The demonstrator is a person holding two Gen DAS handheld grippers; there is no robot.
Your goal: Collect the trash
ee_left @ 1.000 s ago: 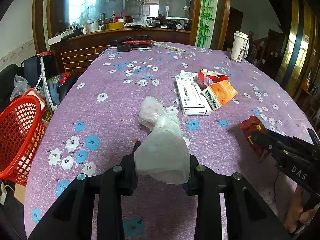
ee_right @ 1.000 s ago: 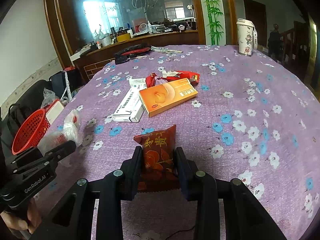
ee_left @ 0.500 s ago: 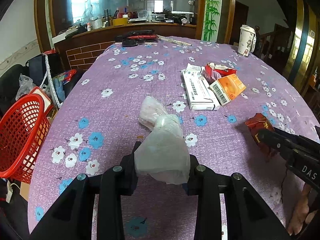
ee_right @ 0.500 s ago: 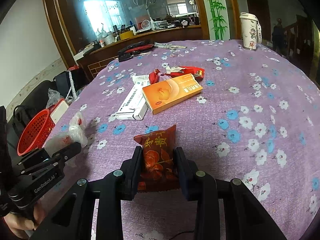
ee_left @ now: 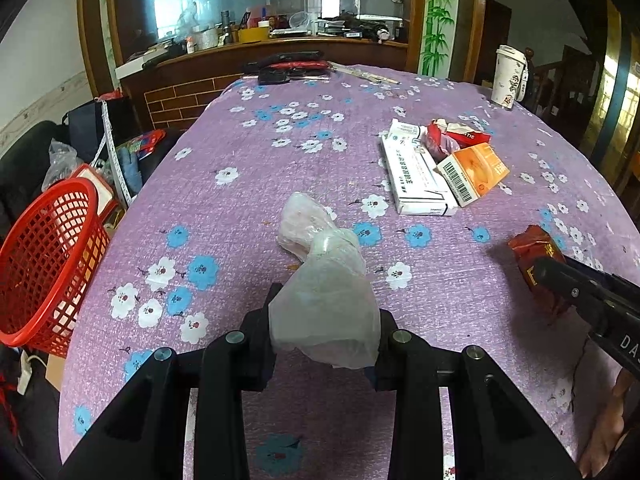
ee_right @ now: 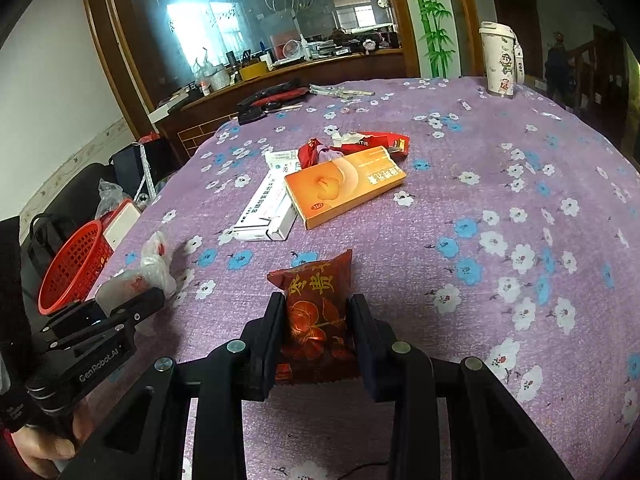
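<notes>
My left gripper [ee_left: 324,320] is shut on a crumpled clear plastic bag [ee_left: 324,296] and holds it above the purple flowered tablecloth [ee_left: 280,168]. My right gripper [ee_right: 318,320] is shut on a red snack packet [ee_right: 318,304] with gold characters; the packet also shows in the left wrist view [ee_left: 536,256]. The bag also shows in the right wrist view [ee_right: 152,268]. A white box [ee_left: 416,176], an orange box [ee_left: 474,174] and a red wrapper [ee_left: 456,136] lie together in the middle of the table. A red mesh basket [ee_left: 44,256] stands off the table's left edge.
A white lidded cup [ee_left: 508,78] stands at the far right of the table. Black and red tools [ee_left: 288,68] lie at the far edge. Bags and clutter [ee_left: 100,152] sit on the floor beyond the basket. A wooden counter [ee_left: 280,48] runs behind.
Both grippers have risen and drawn back a little while keeping their hold, so the table looks farther below. The basket shows more fully at the left.
</notes>
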